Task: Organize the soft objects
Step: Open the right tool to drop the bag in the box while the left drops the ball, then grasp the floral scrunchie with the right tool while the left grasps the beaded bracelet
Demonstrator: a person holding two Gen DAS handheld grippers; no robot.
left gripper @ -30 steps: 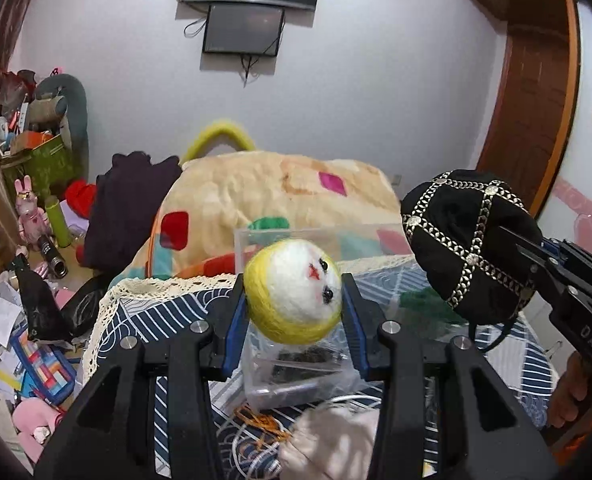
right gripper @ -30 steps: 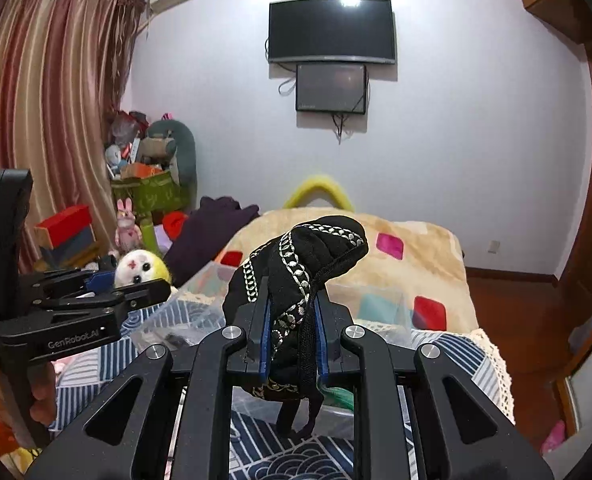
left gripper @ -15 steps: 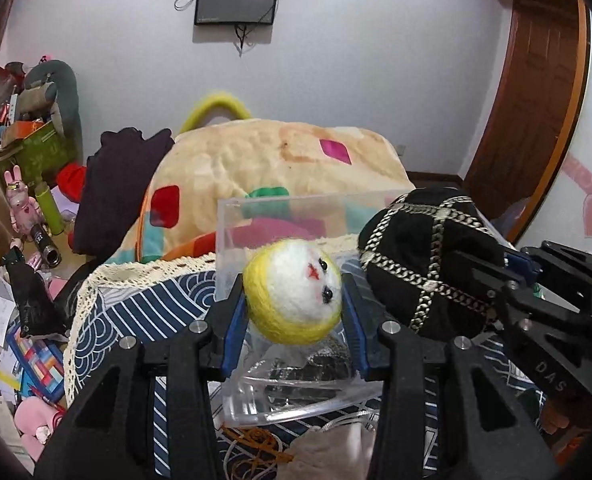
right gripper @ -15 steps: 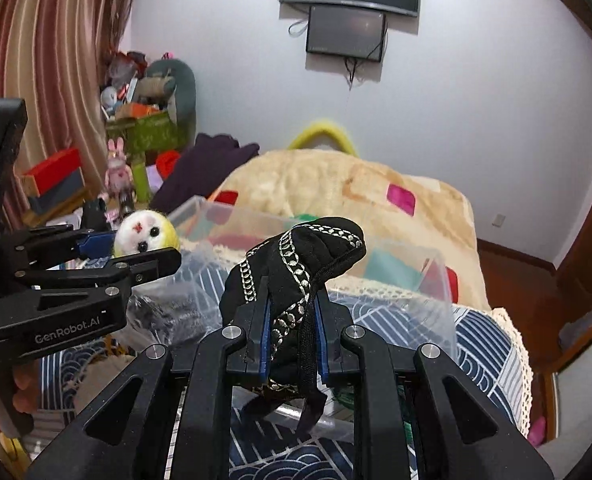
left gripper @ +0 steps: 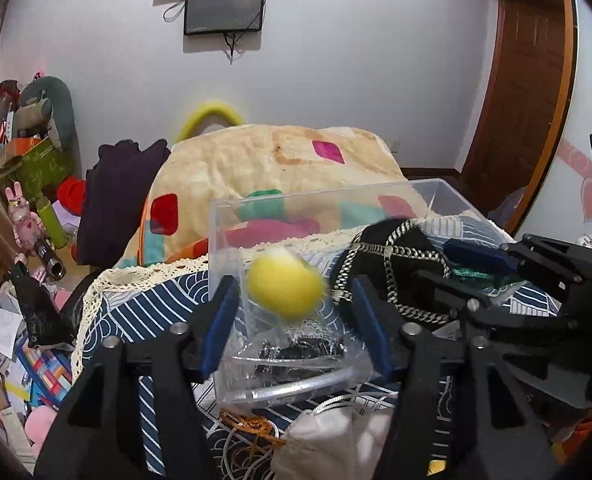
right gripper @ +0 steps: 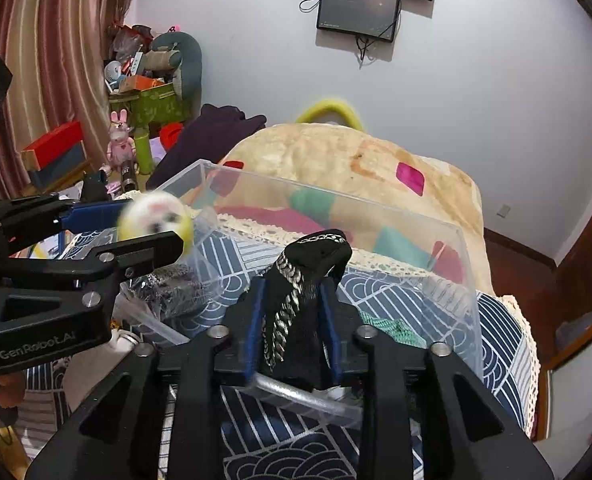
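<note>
On my left gripper (left gripper: 292, 304) the jaws have just been opening. A second ago the blue pads pinched the yellow ball (left gripper: 285, 287) firmly; now there is a clear gap on both sides of it, and the ball shows as a blur between the pads, over the clear plastic box (left gripper: 448, 192). Its white face, which looked at my left camera before, is turned away there — I see only yellow — while the right camera catches the pale face beside the left gripper's finger (right gripper: 152, 246).

My right gripper (right gripper: 292, 320) has also just been opening. The black cap (right gripper: 310, 276) with its silver chain trim was squeezed thin between the pads earlier; now it stands looser between them, and I cannot tell whether the pads still press on it. It sits lower than before, inside the box walls in the left view, where it was held up above the box a second ago.

The box fills more of both views than before. It rests on the blue patterned cloth (right gripper: 500, 344), with a plastic bag (left gripper: 296, 344) of dark items inside.
</note>
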